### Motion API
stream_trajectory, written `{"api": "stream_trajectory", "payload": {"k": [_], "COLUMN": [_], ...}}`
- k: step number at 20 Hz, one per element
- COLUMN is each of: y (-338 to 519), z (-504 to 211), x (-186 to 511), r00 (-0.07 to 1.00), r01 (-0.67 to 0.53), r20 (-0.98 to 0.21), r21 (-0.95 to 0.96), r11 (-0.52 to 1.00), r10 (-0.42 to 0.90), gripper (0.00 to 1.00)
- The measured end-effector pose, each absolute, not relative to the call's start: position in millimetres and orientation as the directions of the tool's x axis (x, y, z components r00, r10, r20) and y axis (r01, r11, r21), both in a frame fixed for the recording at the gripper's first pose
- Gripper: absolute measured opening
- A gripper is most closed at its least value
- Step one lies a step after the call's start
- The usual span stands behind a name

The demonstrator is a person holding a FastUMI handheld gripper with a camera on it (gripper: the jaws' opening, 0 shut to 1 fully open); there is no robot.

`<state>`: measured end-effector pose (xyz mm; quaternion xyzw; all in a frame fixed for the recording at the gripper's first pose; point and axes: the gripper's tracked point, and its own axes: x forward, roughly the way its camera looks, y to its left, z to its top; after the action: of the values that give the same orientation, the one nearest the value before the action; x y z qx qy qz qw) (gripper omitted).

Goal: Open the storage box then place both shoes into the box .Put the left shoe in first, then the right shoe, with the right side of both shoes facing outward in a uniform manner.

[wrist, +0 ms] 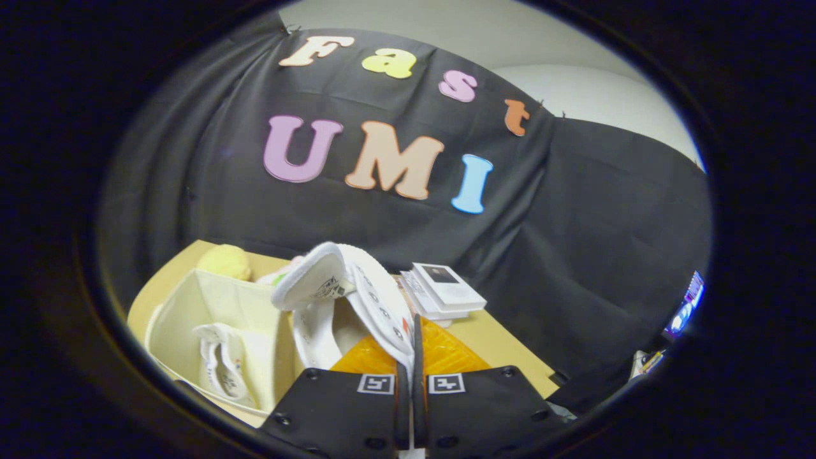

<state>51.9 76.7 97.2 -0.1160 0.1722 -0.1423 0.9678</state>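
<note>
closest to us, the claw (411, 357) is clenched on the white shoe (357, 290), both fingers pinching a thin edge of its upper near the eyelet row, so the shoe hangs lifted above the worktop (503, 347). just beside it, to the claw's left, stands the storage box (191, 306), already open, with the first shoe (220, 363) lying inside near the bottom.

the held shoe is tipped up on end: its sole faces up and away toward the black cloth wall, one end raised highest and the opening turned down toward the claw. its long axis runs steeply, from the fingers up and over toward the box. whether that raised end is the toe or the heel is hard to tell from here.

to do this step well, i'd judge the shoe should be carried across over the box mouth, then turned so its long axis lies along the box and matches the shoe already in there, same side facing outward. lower it beside that shoe rather than on top, and only loosen the fingers once it rests. the pinch is on soft fabric, so a quick swing could let it slip or twist.

beyond the fingers, some white flat boxes (446, 290) sit on the worktop, and a yellow soft thing (224, 261) sits behind the storage box.
</note>
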Motion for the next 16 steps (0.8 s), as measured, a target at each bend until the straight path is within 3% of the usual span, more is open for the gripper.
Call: {"api": "stream_trajectory", "payload": {"k": [4, 9, 16], "y": [138, 188, 180], "z": [80, 32, -23], "x": [69, 83, 98], "r00": [0.925, 0.892, 0.808], "r01": [0.106, 0.013, 0.032], "r20": [-0.345, -0.447, -0.58], "r21": [-0.163, -0.121, -0.138], "r11": [0.981, 0.993, 0.99], "r10": [-0.157, -0.066, -0.107], "gripper": [0.06, 0.06, 0.06]}}
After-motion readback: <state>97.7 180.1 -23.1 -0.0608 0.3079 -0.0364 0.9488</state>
